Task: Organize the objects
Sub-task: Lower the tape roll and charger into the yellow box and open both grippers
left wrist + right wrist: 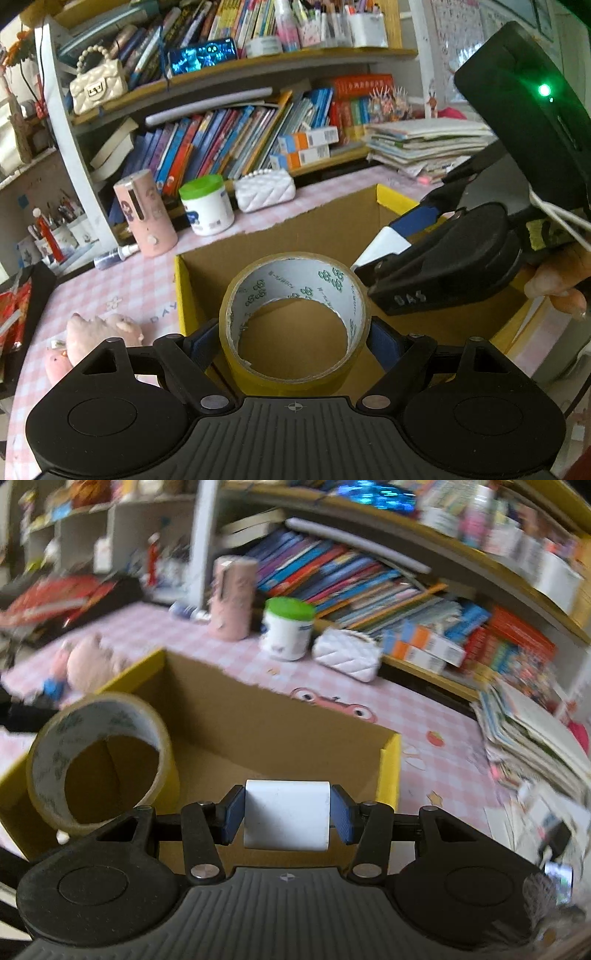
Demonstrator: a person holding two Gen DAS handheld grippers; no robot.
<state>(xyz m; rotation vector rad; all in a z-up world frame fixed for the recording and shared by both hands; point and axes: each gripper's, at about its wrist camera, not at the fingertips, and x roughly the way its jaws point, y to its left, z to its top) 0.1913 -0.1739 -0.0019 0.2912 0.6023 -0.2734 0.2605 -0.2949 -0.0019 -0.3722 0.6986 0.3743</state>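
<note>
Left gripper point(295, 334): clamped across a tape roll point(293, 317), held over the near edge of an open cardboard box point(332, 229). Right gripper point(287, 814): closed on a small white block point(287, 814), held over the same box point(280, 723). Step in hand, as judged: both items are being carried to the box for deposit. Next move, as judged: each is to be lowered inside and released, with the two grippers kept apart, since they crowd one opening. Box interior appears empty. Around, on the pink checked cloth point(147, 280): plush toy point(96, 332), pink cylinder point(146, 212), green-lidded jar point(207, 205), white quilted purse point(264, 190). None is seen blocking the opening.
</note>
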